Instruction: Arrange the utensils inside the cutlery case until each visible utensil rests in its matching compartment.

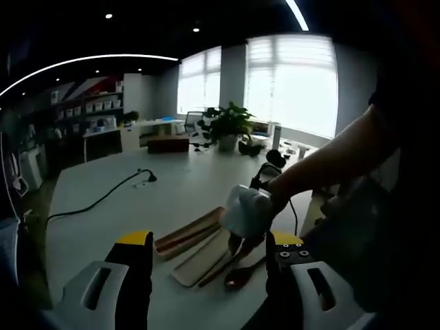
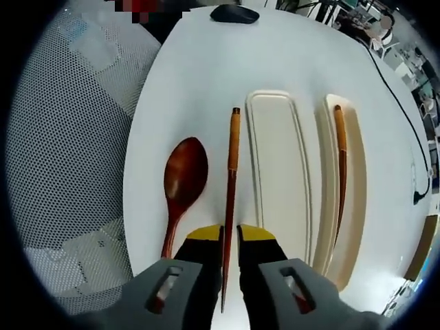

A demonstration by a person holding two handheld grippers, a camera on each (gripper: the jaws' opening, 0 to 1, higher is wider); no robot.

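While the right gripper [image 2: 230, 234] has its jaws clamped on a chopstick [image 2: 232, 179] lying on the table [image 2: 206, 62], its lower end hidden, the spoon [image 2: 184, 175] lies beside. Second chopstick [image 2: 340, 165] rests in the case [image 2: 282, 172]. Left gripper [image 1: 210, 247] jaws apart, empty.

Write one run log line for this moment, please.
right gripper: shut on chopstick | spoon: on table, outside case | second chopstick: in far case compartment | left gripper: open
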